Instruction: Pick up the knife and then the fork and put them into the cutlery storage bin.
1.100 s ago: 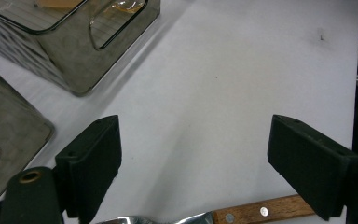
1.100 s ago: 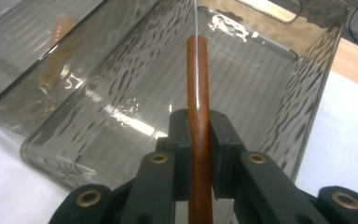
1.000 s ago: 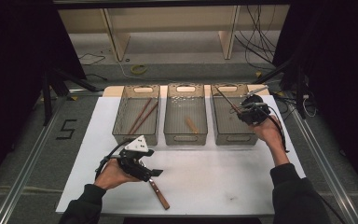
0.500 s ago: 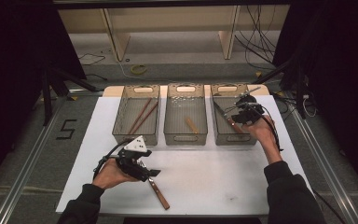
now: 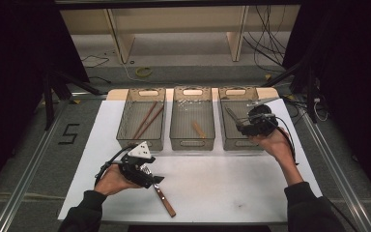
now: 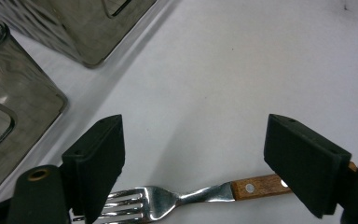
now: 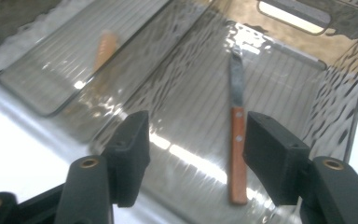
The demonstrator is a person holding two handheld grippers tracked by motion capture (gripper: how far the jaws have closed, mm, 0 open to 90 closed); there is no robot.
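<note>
A fork (image 6: 168, 201) with a wooden handle (image 5: 165, 201) lies on the white table in front of the left hand. My left gripper (image 6: 193, 161) is open and low over it, one pad at the tines and the other over the handle, neither pressing; it shows too in the high view (image 5: 150, 178). A wooden-handled knife (image 7: 237, 140) lies flat on the floor of the right bin (image 5: 228, 140). My right gripper (image 7: 193, 156) hovers over that bin's near end. Its jaws have just been opening, with nothing between them. In the high view the right gripper (image 5: 244, 126) sits beside the knife (image 5: 231, 115).
Three clear bins stand in a row at the back of the white table top (image 5: 232, 188). The left bin (image 5: 125, 137) holds chopsticks (image 5: 147, 120). The middle bin (image 5: 192, 143) holds a short wooden piece (image 5: 199, 129). Dark floor and cables lie beyond the table.
The right gripper let go of the knife, which now lies in the right bin, and the hand drew back towards the bin's near end. The left hand stayed put.
</note>
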